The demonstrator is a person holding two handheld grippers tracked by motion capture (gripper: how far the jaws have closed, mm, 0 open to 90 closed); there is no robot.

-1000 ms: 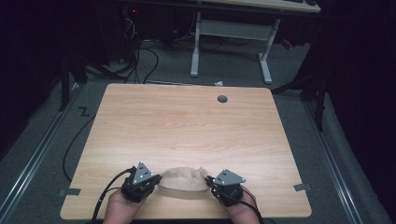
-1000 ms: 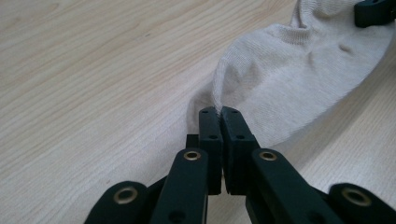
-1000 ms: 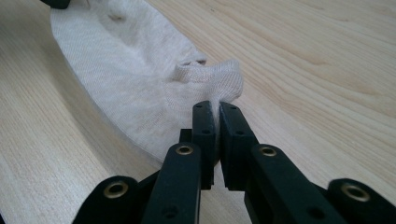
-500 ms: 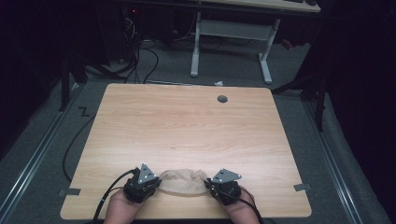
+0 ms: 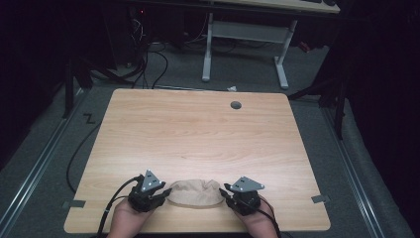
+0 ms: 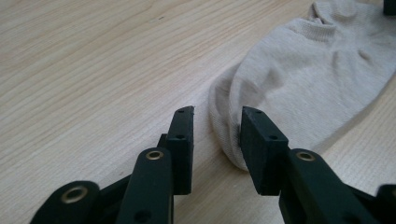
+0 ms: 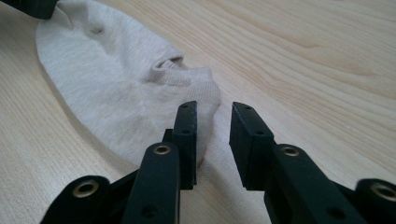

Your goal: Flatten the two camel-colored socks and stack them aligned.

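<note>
Beige sock (image 5: pixel 194 193) lies flat, bottom centre of the high view, near the tabletop (image 5: pixel 198 129) front edge; long axis left-right across the frame. Left claw (image 5: pixel 165 191) at one end, right claw (image 5: pixel 224 190) at the other, both released, jaws parted, nothing gripped. Looks like pre-grasp: next, nudge in and pinch each end.

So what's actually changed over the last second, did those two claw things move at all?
Barely. The left gripper and right gripper have hardly shifted, each staying at one end of the beige sock. If anything, the sock looks slightly more bunched between them. Both grippers are open, the sock's edges lying at their jaws, nothing clamped. The sock remains flat near the table's front edge.
</note>
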